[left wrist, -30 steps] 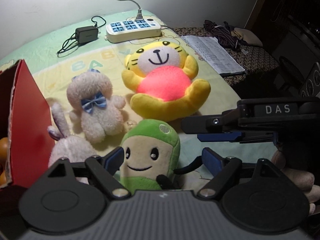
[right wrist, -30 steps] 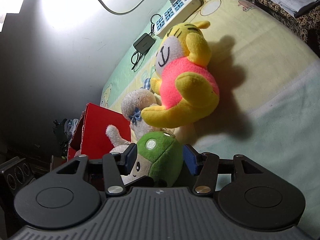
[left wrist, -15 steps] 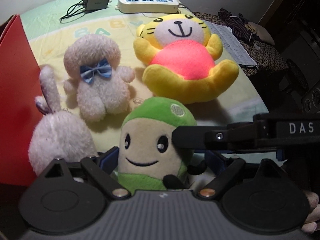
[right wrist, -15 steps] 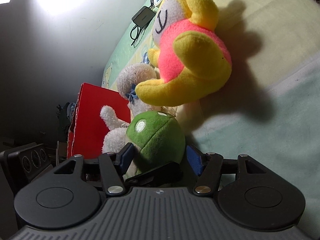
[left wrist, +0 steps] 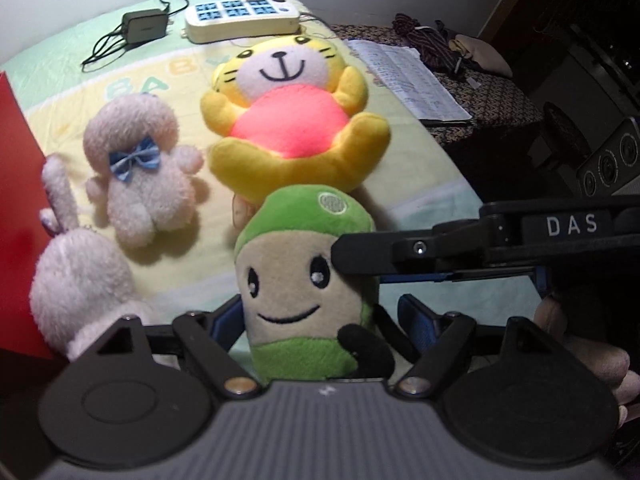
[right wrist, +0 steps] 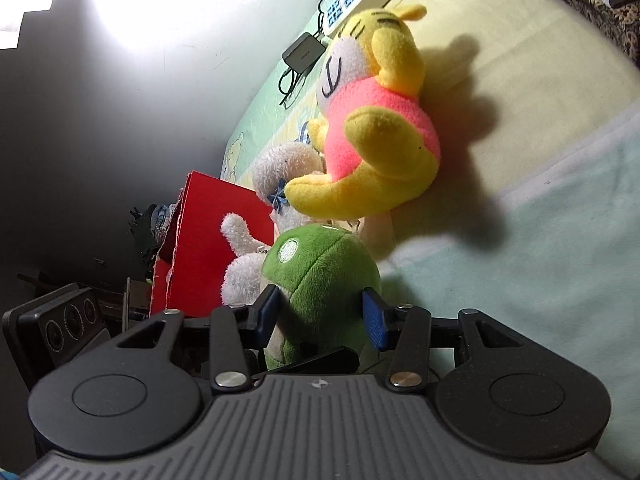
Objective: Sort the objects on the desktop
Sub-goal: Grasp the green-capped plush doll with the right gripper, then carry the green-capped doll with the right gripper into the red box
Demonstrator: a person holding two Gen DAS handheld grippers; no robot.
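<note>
A green plush doll (left wrist: pixel 304 280) with a beige smiling face stands upright between both grippers. In the right wrist view my right gripper (right wrist: pixel 320 312) is shut on the green doll (right wrist: pixel 320 272), its blue pads pressing the sides of the head. From the left wrist view the right gripper (left wrist: pixel 356 264) reaches in from the right, level with the doll's eyes. My left gripper (left wrist: pixel 320 320) is open, with its fingers spread on either side of the doll's lower body. One left fingertip (right wrist: pixel 316 362) shows under the doll.
Behind the doll lie a yellow tiger plush (left wrist: pixel 296 128), a pale bear with a blue bow (left wrist: pixel 140 184) and a white rabbit plush (left wrist: pixel 76 284). A red box (left wrist: pixel 16 200) stands at the left. Power strip (left wrist: pixel 240 20), adapter (left wrist: pixel 144 26) and notebook (left wrist: pixel 408 80) lie farther back.
The green doll now sits higher and larger in the left wrist view, overlapping the tiger's foot. The right gripper stays on its head; the left fingers remain spread.
</note>
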